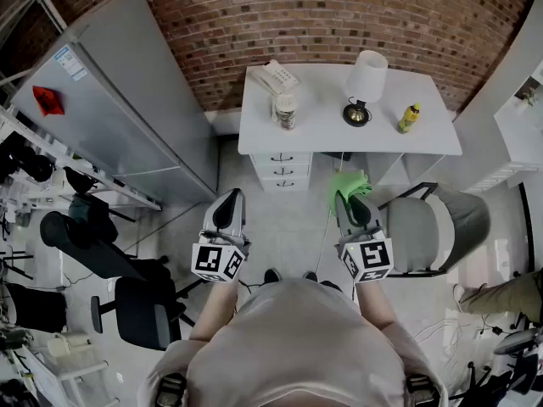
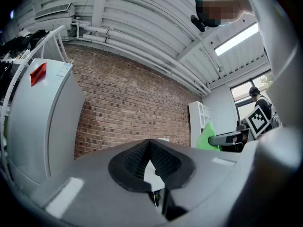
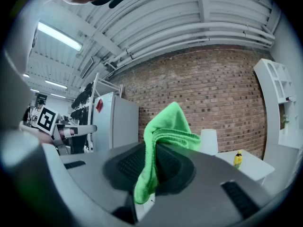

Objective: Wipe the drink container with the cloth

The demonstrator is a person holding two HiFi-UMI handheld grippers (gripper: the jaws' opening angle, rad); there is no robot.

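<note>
A small yellow drink bottle (image 1: 410, 117) stands at the right end of a white desk (image 1: 322, 130); the right gripper view shows the bottle (image 3: 238, 159) far off beside a white lamp. A patterned jar (image 1: 286, 110) stands near the desk's left end. My right gripper (image 1: 350, 200) is shut on a bright green cloth (image 1: 348, 182), held over the floor in front of the desk. The cloth (image 3: 165, 126) drapes over the jaws of this gripper (image 3: 154, 150). My left gripper (image 1: 231, 195) hovers level with it to the left. Its jaws (image 2: 150, 148) are shut with nothing between them.
On the desk are a white telephone (image 1: 273, 76) and a lamp (image 1: 365, 79); drawers (image 1: 284, 170) sit below. A grey fridge (image 1: 127, 100) stands left, a grey office chair (image 1: 428, 227) right, black chairs (image 1: 136, 303) at lower left, and white shelves (image 1: 522, 117) at far right.
</note>
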